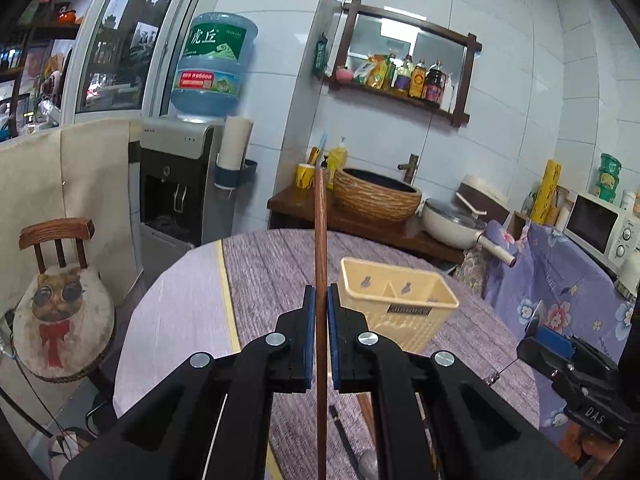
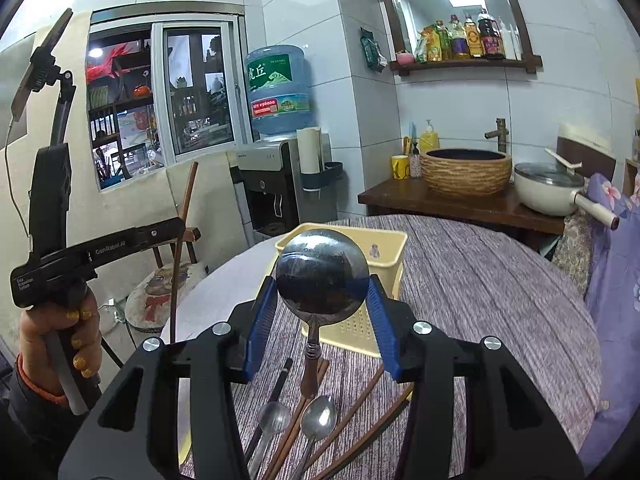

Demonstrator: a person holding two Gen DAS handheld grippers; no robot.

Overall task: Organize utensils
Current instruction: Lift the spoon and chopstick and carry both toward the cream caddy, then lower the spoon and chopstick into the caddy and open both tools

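My left gripper [image 1: 320,304] is shut on a brown wooden chopstick [image 1: 320,240], held upright above the table left of the cream plastic utensil holder [image 1: 396,300]. The chopstick also shows in the right wrist view [image 2: 185,208]. My right gripper [image 2: 322,292] is shut on the bowl of a large steel ladle-like spoon [image 2: 322,272], held over the table in front of the utensil holder [image 2: 384,256]. Below it lie two metal spoons [image 2: 318,420], several brown chopsticks [image 2: 360,400] and a black chopstick [image 2: 276,384].
The round table [image 2: 480,280] has a grey-purple cloth. Behind it are a wooden counter with a woven basin [image 2: 466,170], a white pan [image 2: 548,192] and a water dispenser [image 2: 280,184]. A stool with a cat cushion [image 1: 60,312] stands on the left.
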